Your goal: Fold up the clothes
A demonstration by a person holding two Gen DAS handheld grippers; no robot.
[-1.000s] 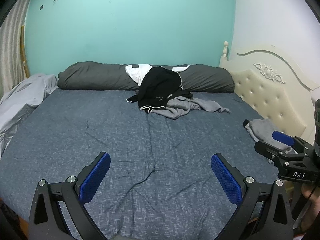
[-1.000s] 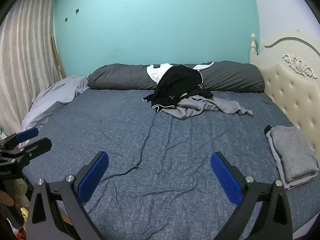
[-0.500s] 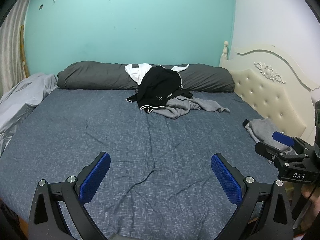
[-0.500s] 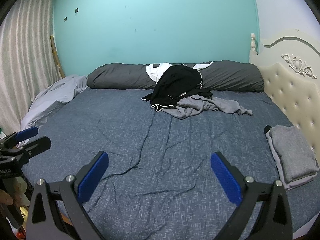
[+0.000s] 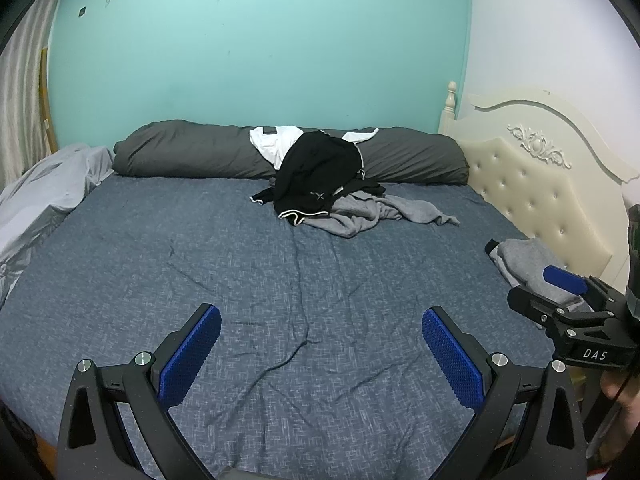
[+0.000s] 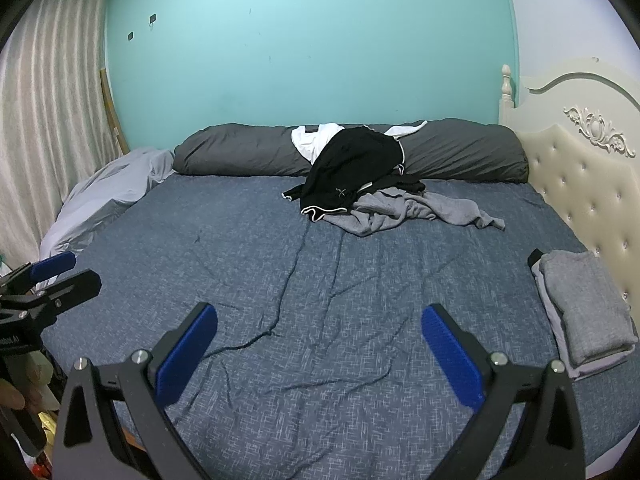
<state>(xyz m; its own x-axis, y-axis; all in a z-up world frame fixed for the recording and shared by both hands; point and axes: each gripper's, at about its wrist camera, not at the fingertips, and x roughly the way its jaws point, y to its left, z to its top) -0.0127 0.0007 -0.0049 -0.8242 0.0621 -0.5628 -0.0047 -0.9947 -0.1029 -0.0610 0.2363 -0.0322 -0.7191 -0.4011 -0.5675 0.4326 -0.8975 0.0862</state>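
Left wrist view. Left tool (image 5: 320,344) hangs over the near edge of the bed (image 5: 160,264), jaws wide apart, nothing between the blue pads. The unfolded clothes pile (image 5: 336,196) lies straight ahead at the far side of the bed, against the dark grey bolster (image 5: 188,152): a black garment (image 5: 316,176) on top, a grey garment (image 5: 376,216) spread out beneath it and trailing toward the headboard (image 5: 532,188), a white piece (image 5: 276,144) behind on the bolster. Right tool (image 5: 568,300) shows at the right edge, seen side-on, its fingers parted. A folded grey stack (image 5: 524,260) sits just beyond it, beside the headboard.

Right wrist view. Right tool (image 6: 318,340) also over the near edge, jaws wide apart and empty. Pile (image 6: 372,184) is ahead and slightly right of centre, well apart from the pads; bare bedding between. The grey garment's (image 6: 420,208) long axis runs left to right, roughly parallel to the bolster (image 6: 240,152). Folded stack (image 6: 580,308) lies to the right, near the headboard (image 6: 584,184). Left tool (image 6: 44,276) visible at left edge, fingers parted.

Judgement: neither tool is clearly nearer; both must reach forward across the bed. The black garment on top looks like the next pick.
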